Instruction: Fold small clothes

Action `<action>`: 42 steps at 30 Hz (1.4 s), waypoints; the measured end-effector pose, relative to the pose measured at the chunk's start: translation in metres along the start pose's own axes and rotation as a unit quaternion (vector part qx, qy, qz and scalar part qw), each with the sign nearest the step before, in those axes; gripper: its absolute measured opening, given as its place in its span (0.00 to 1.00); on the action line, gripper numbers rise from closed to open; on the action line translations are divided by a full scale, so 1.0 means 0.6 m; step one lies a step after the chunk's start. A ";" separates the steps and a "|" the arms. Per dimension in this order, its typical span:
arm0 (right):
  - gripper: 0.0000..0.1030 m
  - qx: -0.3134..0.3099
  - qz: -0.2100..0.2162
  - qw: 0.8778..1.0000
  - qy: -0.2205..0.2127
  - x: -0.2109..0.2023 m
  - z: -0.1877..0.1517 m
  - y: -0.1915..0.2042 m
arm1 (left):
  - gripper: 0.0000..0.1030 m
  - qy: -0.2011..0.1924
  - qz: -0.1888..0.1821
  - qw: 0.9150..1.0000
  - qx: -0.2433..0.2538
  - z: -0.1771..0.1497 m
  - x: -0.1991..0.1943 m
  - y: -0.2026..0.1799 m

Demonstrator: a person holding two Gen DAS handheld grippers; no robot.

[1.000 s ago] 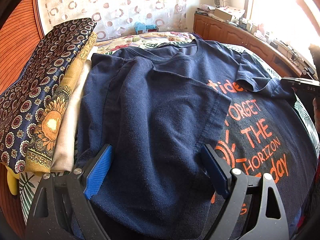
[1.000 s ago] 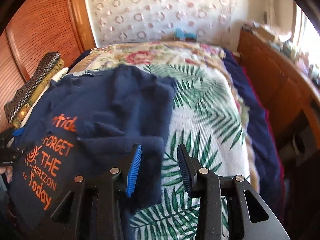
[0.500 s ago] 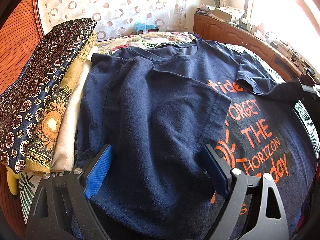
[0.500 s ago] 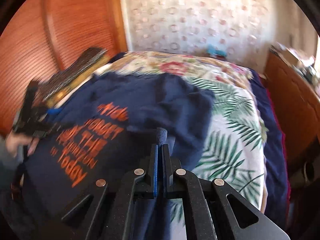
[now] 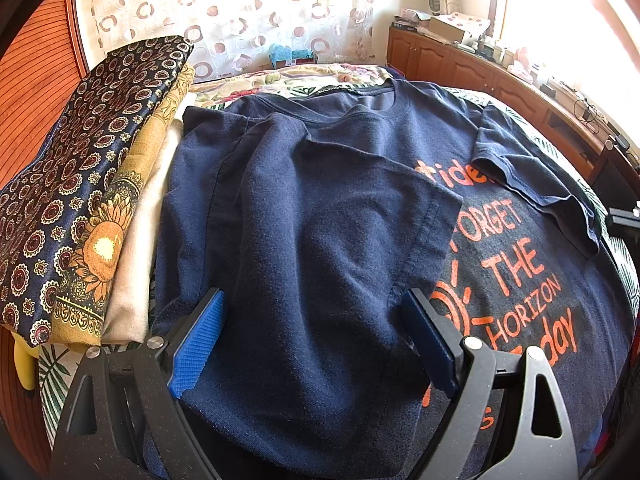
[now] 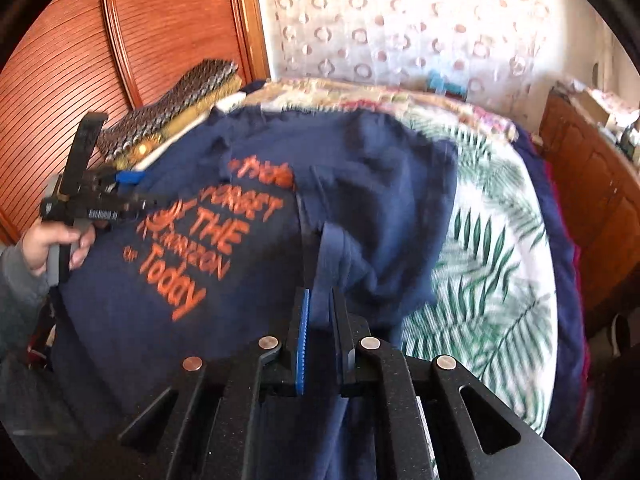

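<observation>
A navy T-shirt point(image 5: 320, 200) with orange lettering lies face up on the bed, its left side folded over the chest. My left gripper point(image 5: 312, 298) stands wide open low over that folded part, with nothing pinched. In the right wrist view a raised fold at the T-shirt's point(image 6: 380, 200) right side runs between the pads of my right gripper point(image 6: 321, 294). The jaws are nearly together and opening slightly, and the cloth still fills the gap. The shirt's right sleeve point(image 5: 532, 184) lies across the print.
A stack of folded patterned cloths point(image 5: 80, 200) lies along the shirt's left side. The palm-leaf bedspread point(image 6: 492, 260) shows to the right of the shirt. A wooden cabinet point(image 5: 460, 64) lines the far right and a slatted wooden door point(image 6: 160, 20) the left. A hand point(image 6: 52, 240) holds the left gripper.
My right gripper closed on a fold at the shirt's right side, rolled, and swung left over the shirt with the cloth lifted. The left gripper stayed put.
</observation>
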State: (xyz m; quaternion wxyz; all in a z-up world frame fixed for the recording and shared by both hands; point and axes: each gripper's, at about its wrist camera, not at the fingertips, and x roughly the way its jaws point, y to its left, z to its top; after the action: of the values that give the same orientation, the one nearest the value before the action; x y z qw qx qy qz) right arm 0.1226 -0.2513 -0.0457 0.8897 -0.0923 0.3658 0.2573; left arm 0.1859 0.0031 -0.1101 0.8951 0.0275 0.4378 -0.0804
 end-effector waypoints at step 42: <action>0.51 0.033 -0.124 0.992 0.014 0.193 0.121 -0.114 | 0.42 0.040 -0.006 0.998 0.038 0.203 0.040 0.065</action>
State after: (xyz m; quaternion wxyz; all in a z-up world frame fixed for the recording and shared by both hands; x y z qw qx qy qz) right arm 0.2720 -0.2388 -0.0763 0.9121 -0.1110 0.3721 0.1316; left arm 0.3020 0.0243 -0.0548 0.8748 0.0625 0.4696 -0.1012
